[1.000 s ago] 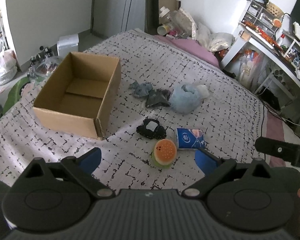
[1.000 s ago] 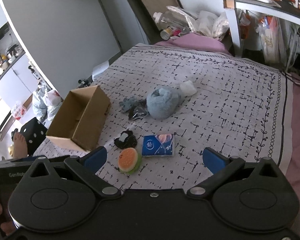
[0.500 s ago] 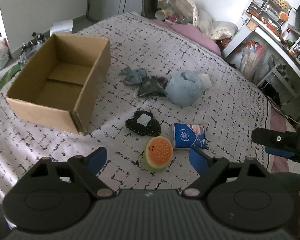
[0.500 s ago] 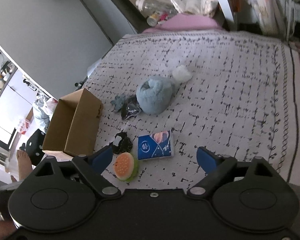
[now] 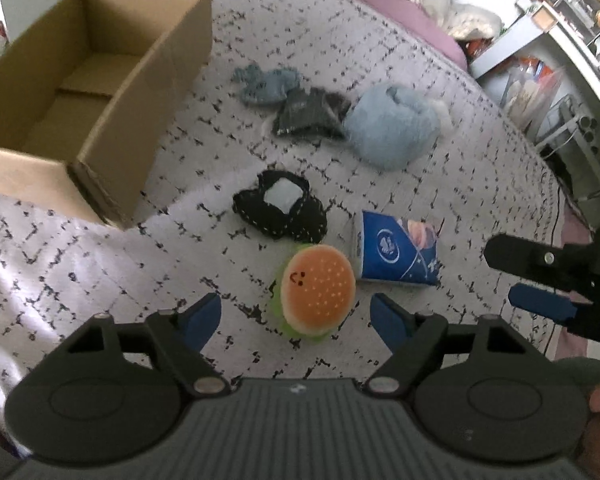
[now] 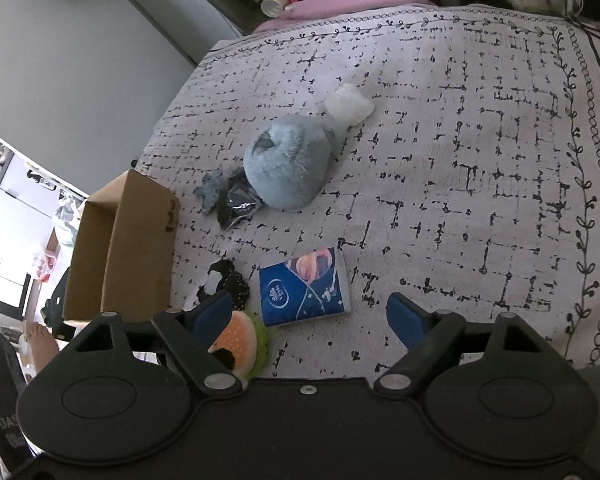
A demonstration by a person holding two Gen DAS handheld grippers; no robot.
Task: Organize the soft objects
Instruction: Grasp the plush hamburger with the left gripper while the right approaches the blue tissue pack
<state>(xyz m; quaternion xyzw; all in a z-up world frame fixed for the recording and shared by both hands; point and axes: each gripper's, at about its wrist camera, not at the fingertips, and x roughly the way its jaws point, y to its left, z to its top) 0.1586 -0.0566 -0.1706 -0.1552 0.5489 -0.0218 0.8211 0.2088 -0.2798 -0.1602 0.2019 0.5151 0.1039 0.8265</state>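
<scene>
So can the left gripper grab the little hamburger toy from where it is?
Probably yes. The left gripper is open, and the hamburger toy lies right between its jaws on the bed cover, with nothing covering it.

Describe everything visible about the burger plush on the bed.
The burger plush is a small round soft toy with an orange bun top dotted with pale seeds, a tiny stitched smiley face, and a green lettuce frill around its lower edge. It looks like fuzzy fabric. It lies tilted on the patterned bedspread, between the open blue-padded fingers of the left gripper, not gripped. The blue tissue pack lies just beside it, the black pouch just beyond.
</scene>
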